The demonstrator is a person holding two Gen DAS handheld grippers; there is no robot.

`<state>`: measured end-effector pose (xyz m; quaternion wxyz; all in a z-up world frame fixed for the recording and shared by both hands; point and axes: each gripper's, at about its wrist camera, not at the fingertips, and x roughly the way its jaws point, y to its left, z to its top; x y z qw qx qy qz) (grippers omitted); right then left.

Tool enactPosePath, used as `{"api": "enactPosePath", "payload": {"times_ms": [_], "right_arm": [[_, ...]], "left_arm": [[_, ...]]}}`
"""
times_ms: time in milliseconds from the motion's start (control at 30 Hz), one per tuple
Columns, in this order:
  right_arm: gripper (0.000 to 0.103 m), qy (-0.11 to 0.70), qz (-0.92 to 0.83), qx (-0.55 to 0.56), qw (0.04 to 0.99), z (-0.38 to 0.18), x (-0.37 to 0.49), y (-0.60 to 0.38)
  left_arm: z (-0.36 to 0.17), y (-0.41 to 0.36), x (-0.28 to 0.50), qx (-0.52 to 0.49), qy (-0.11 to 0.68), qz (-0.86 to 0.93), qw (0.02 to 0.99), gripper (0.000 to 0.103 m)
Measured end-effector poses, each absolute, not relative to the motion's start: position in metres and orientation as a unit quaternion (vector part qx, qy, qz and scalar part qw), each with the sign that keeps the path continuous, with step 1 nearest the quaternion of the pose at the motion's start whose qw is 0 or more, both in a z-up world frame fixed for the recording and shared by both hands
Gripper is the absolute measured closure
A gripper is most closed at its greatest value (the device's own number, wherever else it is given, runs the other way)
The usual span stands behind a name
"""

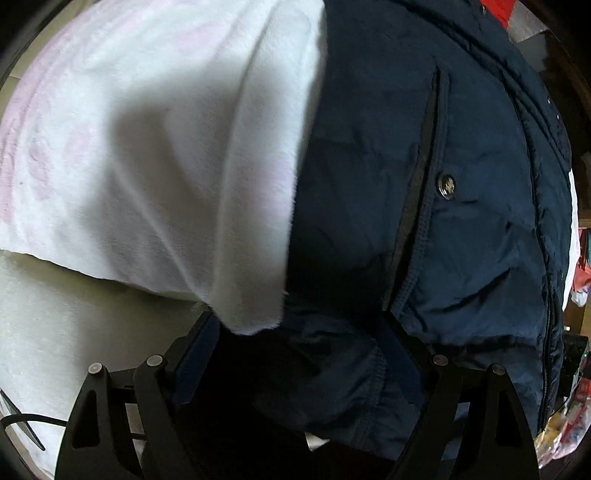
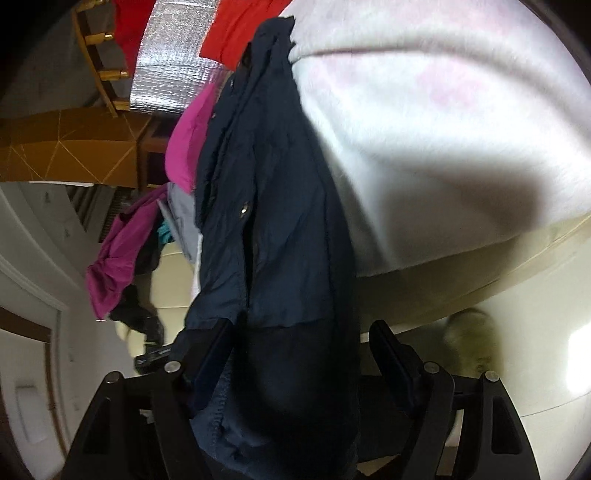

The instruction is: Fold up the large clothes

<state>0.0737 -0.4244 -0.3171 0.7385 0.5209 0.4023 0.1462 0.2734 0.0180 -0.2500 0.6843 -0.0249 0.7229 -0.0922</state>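
A dark navy padded jacket point(image 1: 424, 192) with a metal snap and a pocket slit fills the right of the left wrist view. Its hem lies between the fingers of my left gripper point(image 1: 299, 332), whose jaws stand wide apart. In the right wrist view the same jacket point(image 2: 280, 221) hangs down as a long bundle, and its lower edge passes between the spread fingers of my right gripper point(image 2: 299, 336). No finger visibly presses the fabric in either view.
A white and pink fleece blanket point(image 1: 147, 147) lies beside the jacket, also in the right wrist view point(image 2: 443, 129). Magenta clothes point(image 2: 118, 254), a red cloth point(image 2: 236, 33) and a silver foil panel point(image 2: 173, 62) sit at the left. Pale tiled floor point(image 2: 535, 314) is below.
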Motion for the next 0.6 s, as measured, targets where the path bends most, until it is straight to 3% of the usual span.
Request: {"api": "enactPosePath", "payload": {"times_ms": [33, 100, 133, 600], "right_arm": [[0.028, 0.397, 0.152, 0.52, 0.741, -0.314, 0.076, -0.422], [0.059, 0.39, 0.155, 0.503, 0.756, -0.306, 0.078, -0.416], [0.062, 0.388, 0.153, 0.497, 0.761, -0.303, 0.079, -0.414], [0.063, 0.391, 0.144, 0.499, 0.76, -0.3, 0.085, -0.417]], "left_arm": [[-0.251, 0.015, 0.273, -0.033, 0.726, -0.1, 0.679, 0.016], [-0.252, 0.012, 0.271, -0.058, 0.728, -0.122, 0.672, 0.016], [-0.252, 0.01, 0.27, -0.065, 0.727, -0.129, 0.671, 0.016], [-0.277, 0.021, 0.261, -0.14, 0.745, -0.124, 0.64, 0.017]]}}
